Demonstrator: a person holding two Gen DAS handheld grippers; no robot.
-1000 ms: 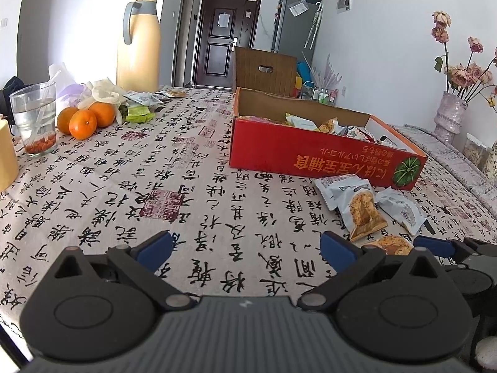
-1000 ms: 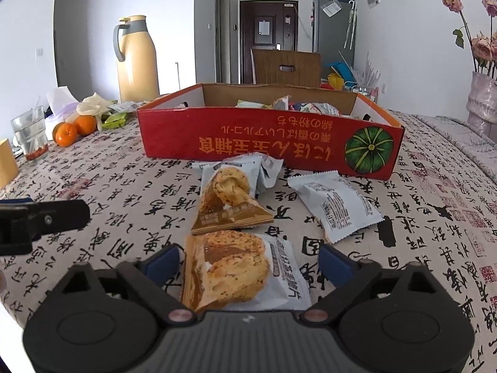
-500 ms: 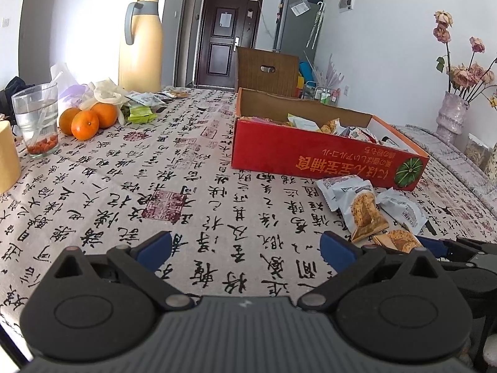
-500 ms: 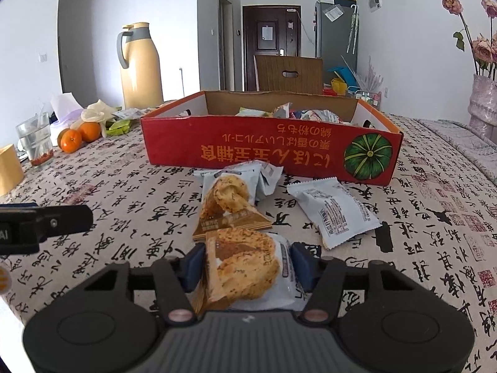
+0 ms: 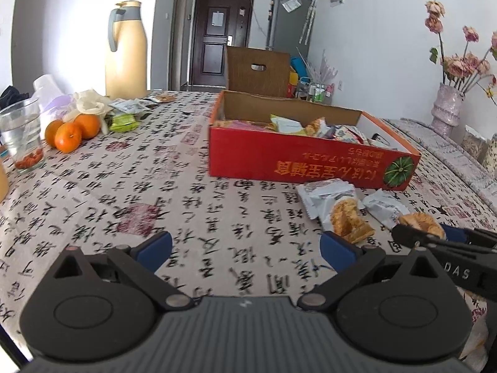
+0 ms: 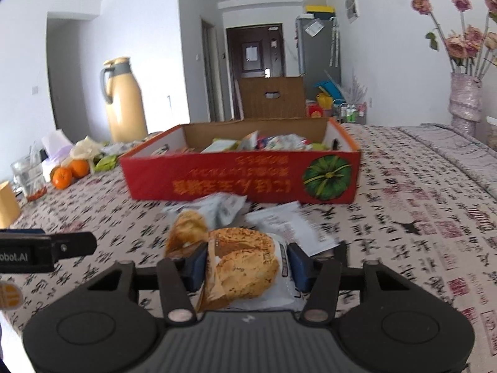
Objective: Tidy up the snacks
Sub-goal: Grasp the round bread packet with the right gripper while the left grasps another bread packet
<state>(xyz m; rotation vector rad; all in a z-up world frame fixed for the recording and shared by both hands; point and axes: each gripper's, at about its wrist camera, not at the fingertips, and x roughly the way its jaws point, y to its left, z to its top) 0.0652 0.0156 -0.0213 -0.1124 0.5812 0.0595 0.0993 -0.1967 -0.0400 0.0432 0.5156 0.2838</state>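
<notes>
A cake snack packet (image 6: pixel 242 248) sits between the blue pads of my right gripper (image 6: pixel 247 265), whose jaws are closing and press on its sides. The same packet (image 5: pixel 421 222) shows at the right edge of the left wrist view, held just above the cloth. Two more packets lie in front of the box, a cake one (image 6: pixel 189 230) and a white one (image 6: pixel 289 223). Behind them, the red cardboard box (image 6: pixel 233 183) holds several snacks. My left gripper (image 5: pixel 245 245) stands open over bare tablecloth, nothing between its fingers.
On the far left stand a yellow thermos jug (image 5: pixel 125 49), oranges (image 5: pixel 70 130), a glass (image 5: pixel 23 133) and green packets (image 5: pixel 122 122). A vase of dried flowers (image 5: pixel 447 108) stands at the far right. The left gripper's finger (image 6: pixel 46 250) reaches in beside the right one.
The right gripper's jaws closed from wide open onto the cake packet, then carried it up and forward towards the box. The left gripper stayed open and shifted slightly.
</notes>
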